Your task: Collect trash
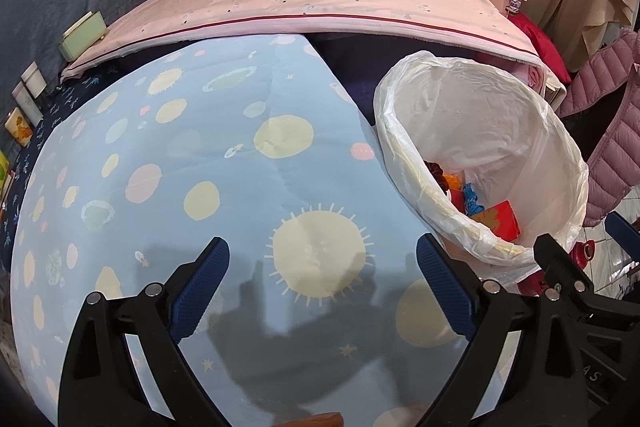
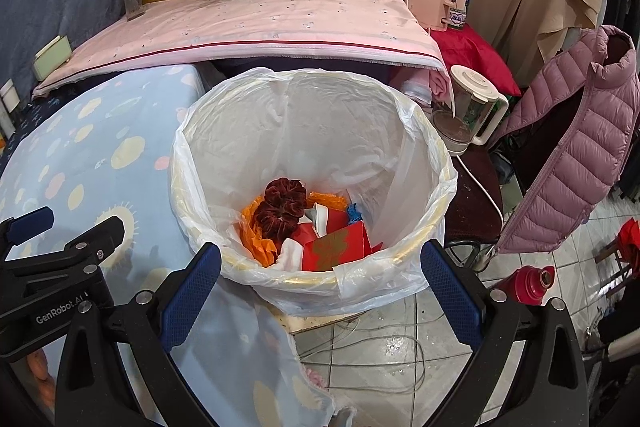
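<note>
Right gripper wide, empty, over lined bin. Trash inside at 12 o'clock: scrunchie, red carton; light, soft, crushable; pinch edges. Left gripper wide, empty, above tablecloth.

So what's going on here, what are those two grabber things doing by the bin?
A person is clearing trash with a handheld gripper in each hand. Both are empty now, jaws open. The right gripper hangs over the lined bin, which already holds a red box, orange paper and a dark red scrunchie. The left gripper hovers over the blue tablecloth, with no trash visible on it.
</note>
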The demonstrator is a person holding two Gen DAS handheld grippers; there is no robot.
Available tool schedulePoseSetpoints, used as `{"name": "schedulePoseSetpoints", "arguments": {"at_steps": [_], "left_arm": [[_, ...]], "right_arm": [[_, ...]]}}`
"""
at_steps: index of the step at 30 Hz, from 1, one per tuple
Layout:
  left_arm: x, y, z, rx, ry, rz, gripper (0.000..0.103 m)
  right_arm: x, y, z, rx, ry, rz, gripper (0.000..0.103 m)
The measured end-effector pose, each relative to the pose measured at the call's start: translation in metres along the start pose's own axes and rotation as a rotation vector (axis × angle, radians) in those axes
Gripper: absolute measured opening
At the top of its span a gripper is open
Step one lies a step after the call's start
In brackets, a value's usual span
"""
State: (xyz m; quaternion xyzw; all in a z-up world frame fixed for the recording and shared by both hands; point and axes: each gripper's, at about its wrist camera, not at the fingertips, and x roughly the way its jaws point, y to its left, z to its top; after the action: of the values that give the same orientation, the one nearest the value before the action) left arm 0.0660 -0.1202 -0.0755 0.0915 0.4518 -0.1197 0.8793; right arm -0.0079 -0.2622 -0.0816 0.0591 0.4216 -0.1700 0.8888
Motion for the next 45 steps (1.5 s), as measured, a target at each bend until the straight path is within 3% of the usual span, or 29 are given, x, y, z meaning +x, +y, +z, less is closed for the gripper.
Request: {"name": "schedulePoseSetpoints", "arguments": {"at_steps": [45], "left_arm": [[-0.001, -0.003, -0.005, -0.002, -0.002, 0.002, 0.090]], "right_arm": [[0.006, -0.011, -0.011, 0.015, 0.017, -0.017, 0.096]]}}
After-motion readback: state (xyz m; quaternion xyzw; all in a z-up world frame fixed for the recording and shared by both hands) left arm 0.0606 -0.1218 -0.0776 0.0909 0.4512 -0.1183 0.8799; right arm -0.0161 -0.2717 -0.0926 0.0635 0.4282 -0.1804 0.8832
